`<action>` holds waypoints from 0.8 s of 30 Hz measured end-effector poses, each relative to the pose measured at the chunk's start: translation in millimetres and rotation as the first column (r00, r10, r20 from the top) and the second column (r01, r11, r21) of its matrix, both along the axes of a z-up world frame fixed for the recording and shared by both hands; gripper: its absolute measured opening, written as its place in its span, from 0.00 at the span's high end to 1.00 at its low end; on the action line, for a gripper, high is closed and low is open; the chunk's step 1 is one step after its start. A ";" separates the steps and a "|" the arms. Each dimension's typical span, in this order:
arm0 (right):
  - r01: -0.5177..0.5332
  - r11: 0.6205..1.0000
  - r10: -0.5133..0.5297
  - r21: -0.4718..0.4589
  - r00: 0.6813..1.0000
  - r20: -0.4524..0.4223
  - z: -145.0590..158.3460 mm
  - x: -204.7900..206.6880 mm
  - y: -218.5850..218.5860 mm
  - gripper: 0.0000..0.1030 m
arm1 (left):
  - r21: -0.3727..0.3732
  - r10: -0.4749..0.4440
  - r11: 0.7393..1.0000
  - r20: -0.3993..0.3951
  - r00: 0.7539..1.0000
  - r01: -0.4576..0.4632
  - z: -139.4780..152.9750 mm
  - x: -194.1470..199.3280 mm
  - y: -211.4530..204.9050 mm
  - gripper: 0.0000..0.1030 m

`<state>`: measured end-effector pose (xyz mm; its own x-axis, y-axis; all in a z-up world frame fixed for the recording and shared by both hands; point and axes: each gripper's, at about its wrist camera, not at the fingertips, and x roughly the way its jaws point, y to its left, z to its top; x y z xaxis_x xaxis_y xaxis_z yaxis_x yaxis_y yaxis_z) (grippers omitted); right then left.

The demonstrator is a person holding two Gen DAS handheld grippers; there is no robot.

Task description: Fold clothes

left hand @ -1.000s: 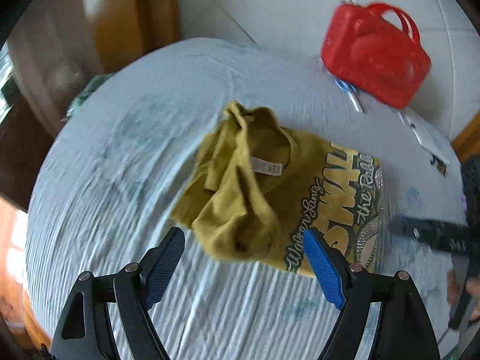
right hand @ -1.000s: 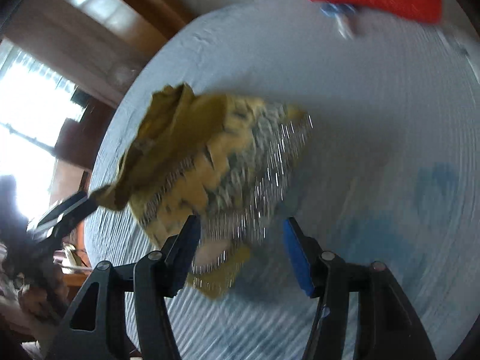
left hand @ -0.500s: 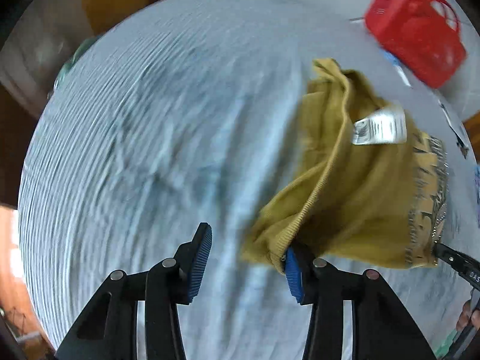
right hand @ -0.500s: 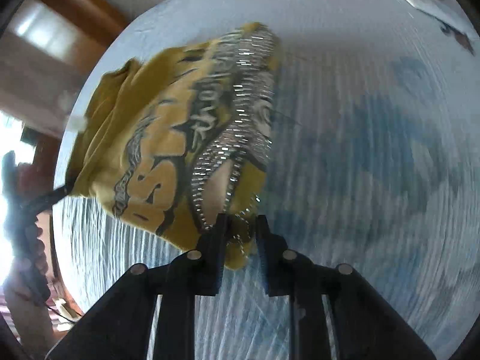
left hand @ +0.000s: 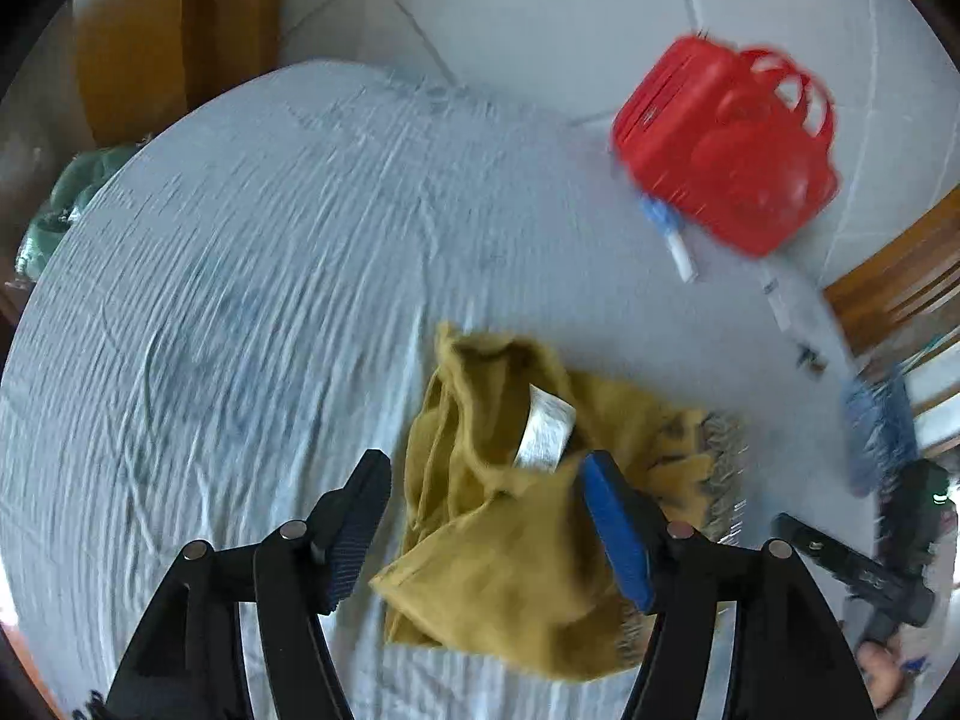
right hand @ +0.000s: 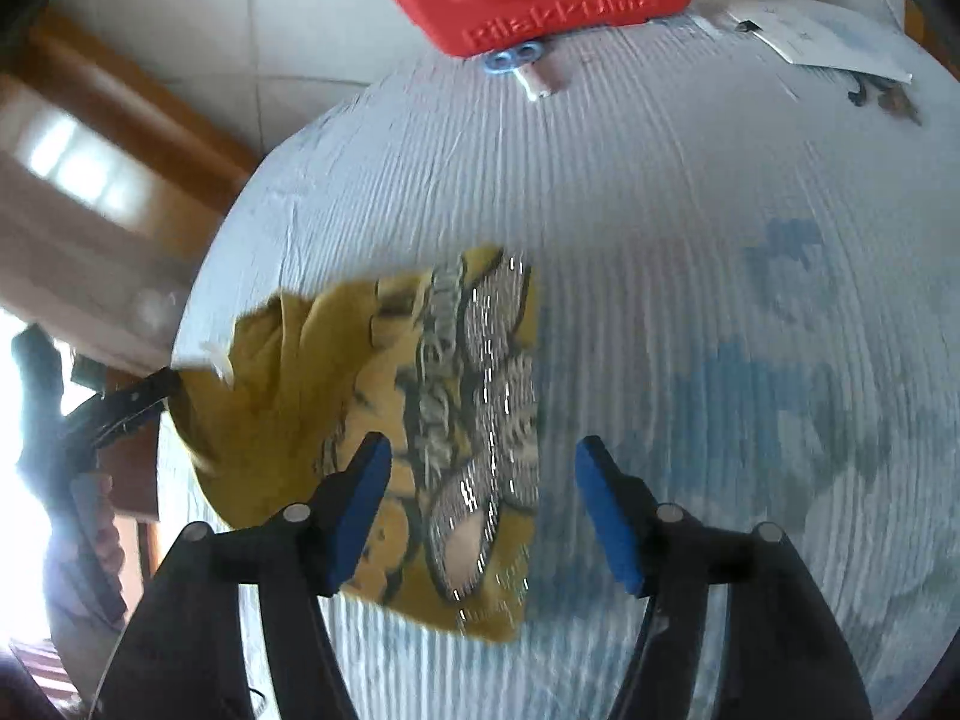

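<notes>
A mustard-yellow T-shirt (left hand: 516,546) lies crumpled on the pale blue sheet (left hand: 252,276), its white neck label (left hand: 543,429) turned up. My left gripper (left hand: 489,534) is open above it, the cloth lying between the blue pads without being held. In the right wrist view the shirt (right hand: 384,420) shows its black and silver print (right hand: 486,414). My right gripper (right hand: 483,519) is open over the shirt's printed edge. The left gripper also shows at the far left of the right wrist view (right hand: 126,402).
A red plastic bag-shaped case (left hand: 729,147) sits at the sheet's far edge, with a small white and blue tube (left hand: 675,240) beside it. Papers (right hand: 822,36) lie at the far right. A green bundle (left hand: 66,210) sits off the left edge. Wooden furniture (left hand: 894,282) stands at right.
Both grippers have opened and let go of the shirt, which now lies in a heap on the sheet. Both grippers have pulled back from it.
</notes>
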<state>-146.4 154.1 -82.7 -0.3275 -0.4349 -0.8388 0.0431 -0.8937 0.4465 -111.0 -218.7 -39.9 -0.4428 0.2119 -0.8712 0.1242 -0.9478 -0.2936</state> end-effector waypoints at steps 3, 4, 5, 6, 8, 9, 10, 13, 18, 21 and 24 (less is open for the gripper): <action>0.000 1.000 0.000 -0.024 1.000 -0.001 -1.0 -3.6 0.6 0.37 | -0.140 -0.013 0.990 0.048 0.999 0.019 -10.8 17.1 -6.4 0.35; -0.007 1.000 0.007 -0.027 1.000 0.002 -3.4 -1.8 0.2 0.37 | -0.165 -0.016 0.986 0.072 0.997 0.027 -17.4 23.8 -9.6 0.35; -0.015 1.000 0.015 -0.019 1.000 0.008 -6.9 -1.4 -2.2 0.37 | -0.153 -0.018 0.988 0.083 0.996 0.030 -21.7 30.3 -13.0 0.35; -0.021 1.000 0.021 -0.011 1.000 0.012 -10.1 0.5 -1.2 0.37 | -0.131 -0.019 0.991 0.081 0.997 0.029 -22.8 36.0 -15.2 0.35; -0.027 1.000 0.027 -0.003 0.999 0.020 -15.8 4.0 0.2 0.37 | -0.102 -0.025 0.994 0.060 0.998 0.031 -20.0 42.9 -14.9 0.35; -0.026 1.000 0.026 -0.007 0.999 0.023 -17.9 4.7 -0.9 0.37 | -0.092 -0.030 0.995 0.041 0.999 0.034 -17.6 43.4 -11.7 0.35; -0.025 1.000 0.025 -0.011 0.999 0.024 -19.4 4.4 -1.5 0.37 | -0.083 -0.040 0.996 0.026 0.999 0.042 -14.6 39.0 -6.8 0.35; -0.020 1.000 0.020 -0.001 1.000 0.015 -19.7 2.0 -2.6 0.37 | -0.059 -0.061 0.996 -0.010 0.998 0.060 -12.1 17.8 6.8 0.35; 0.000 1.000 0.000 0.003 1.000 0.015 -23.4 -9.4 -4.3 0.53 | -0.049 -0.063 0.997 0.017 0.998 0.064 -41.3 -37.3 17.0 0.35; -0.003 1.000 0.003 -0.002 1.000 0.004 -27.2 -23.5 -10.0 0.60 | -0.097 -0.018 0.995 0.062 0.998 0.024 -65.2 -60.1 10.0 0.35; -0.001 1.000 0.001 0.014 1.000 0.000 -33.8 -41.1 -16.1 0.61 | -0.135 0.032 0.991 0.087 0.996 -0.020 -81.9 -68.4 -4.7 0.35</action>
<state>-187.5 138.0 -116.5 -0.3269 -0.4233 -0.8450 0.0443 -0.9000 0.4337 -179.3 -223.4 -121.9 -0.3665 0.0803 -0.9269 0.1689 -0.9740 -0.1512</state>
